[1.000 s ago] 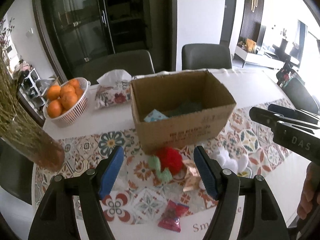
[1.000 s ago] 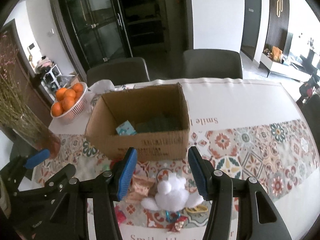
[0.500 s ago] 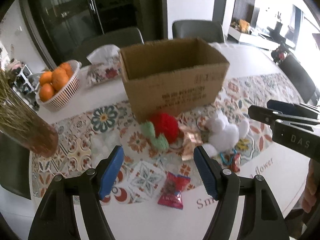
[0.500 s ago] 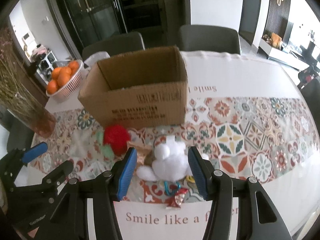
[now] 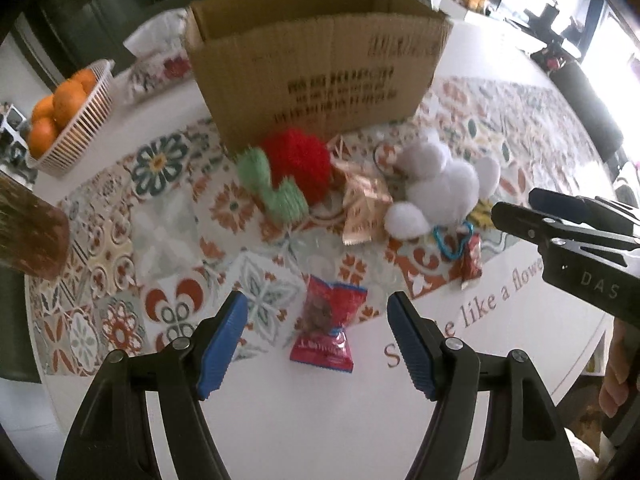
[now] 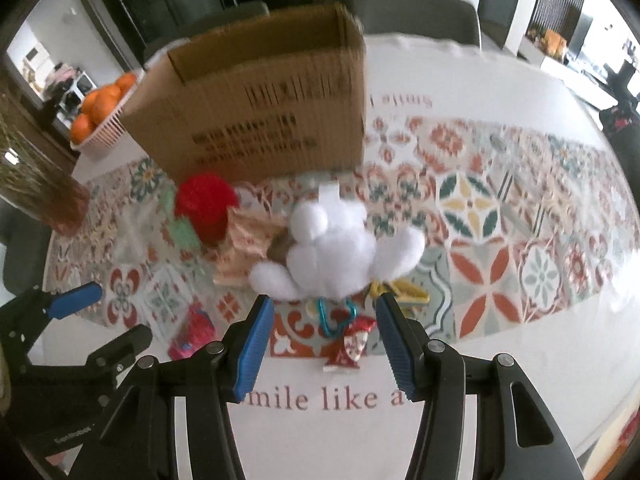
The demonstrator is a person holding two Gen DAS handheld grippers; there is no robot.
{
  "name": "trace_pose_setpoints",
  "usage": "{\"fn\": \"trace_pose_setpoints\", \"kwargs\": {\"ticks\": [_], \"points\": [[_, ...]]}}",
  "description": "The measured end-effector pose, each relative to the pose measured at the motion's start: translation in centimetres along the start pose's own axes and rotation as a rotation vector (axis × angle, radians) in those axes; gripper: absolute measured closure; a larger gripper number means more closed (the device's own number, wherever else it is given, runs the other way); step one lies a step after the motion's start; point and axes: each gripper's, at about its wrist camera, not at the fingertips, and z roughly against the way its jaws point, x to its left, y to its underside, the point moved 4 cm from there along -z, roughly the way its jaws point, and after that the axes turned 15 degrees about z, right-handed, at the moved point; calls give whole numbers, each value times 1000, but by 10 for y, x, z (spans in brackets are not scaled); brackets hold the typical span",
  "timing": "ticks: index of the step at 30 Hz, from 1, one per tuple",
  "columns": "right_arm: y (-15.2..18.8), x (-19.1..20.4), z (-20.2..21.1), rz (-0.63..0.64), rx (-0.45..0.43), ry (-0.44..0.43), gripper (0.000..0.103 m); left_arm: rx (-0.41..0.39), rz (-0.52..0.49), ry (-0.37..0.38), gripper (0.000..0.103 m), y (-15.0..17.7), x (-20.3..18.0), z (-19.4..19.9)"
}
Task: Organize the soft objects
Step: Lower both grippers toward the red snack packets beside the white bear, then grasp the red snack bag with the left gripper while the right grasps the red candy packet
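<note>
An open cardboard box (image 5: 316,60) stands on the patterned table runner; it also shows in the right wrist view (image 6: 260,104). In front of it lie a red fuzzy ball with green knitted leaves (image 5: 296,164) (image 6: 204,204) and a white plush toy (image 5: 436,184) (image 6: 332,252). My left gripper (image 5: 318,340) is open and empty, just above a red snack packet (image 5: 326,332). My right gripper (image 6: 322,344) is open and empty, just short of the white plush toy.
A gold wrapper (image 5: 364,208), a blue carabiner (image 6: 334,316) and a small red wrapper (image 6: 352,348) lie among the toys. A basket of oranges (image 5: 64,116), a tissue pack (image 5: 156,60) and a vase (image 5: 28,232) stand on the left. Chairs stand behind the table.
Both grippers have come down and forward toward the objects in front of the box. The box's inside is no longer visible. Both stay open.
</note>
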Motion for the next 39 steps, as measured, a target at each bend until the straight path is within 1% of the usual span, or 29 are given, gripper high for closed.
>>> {"fn": "trace_pose_setpoints", "kwargs": {"ticks": [5,7,12,17,23,28,33,36,38,39], "points": [[17,-6,-27,-42,92,-40,48,87,-23,-5,31,8,-5,-25],[25,-9,-38,-62,128,-51,48,134,-30,-7,31,12,-7,-36],[35,-9,-55,-71,167,-83,48,200,-32,-25,31,16,-8,-57],[41,-13,-70,-92,204,-69,48,213,-41,-67,31,17,-8,-69],[47,-13,-88,-108,247,-81,48,242,-37,-98,31,15,-5,-83],[48,-9,-97,-116,263,-87,48,262,-21,-109,31,13,-4,-95],[43,-5,-103,-121,275,-81,49,264,9,-101,32,16,2,-103],[43,-6,-108,-124,271,-82,49,262,21,-91,37,17,4,-106],[43,-9,-111,-126,267,-85,51,275,47,-65,46,18,5,-107],[43,-10,-110,-130,264,-85,53,281,61,-52,48,20,5,-108]]}}
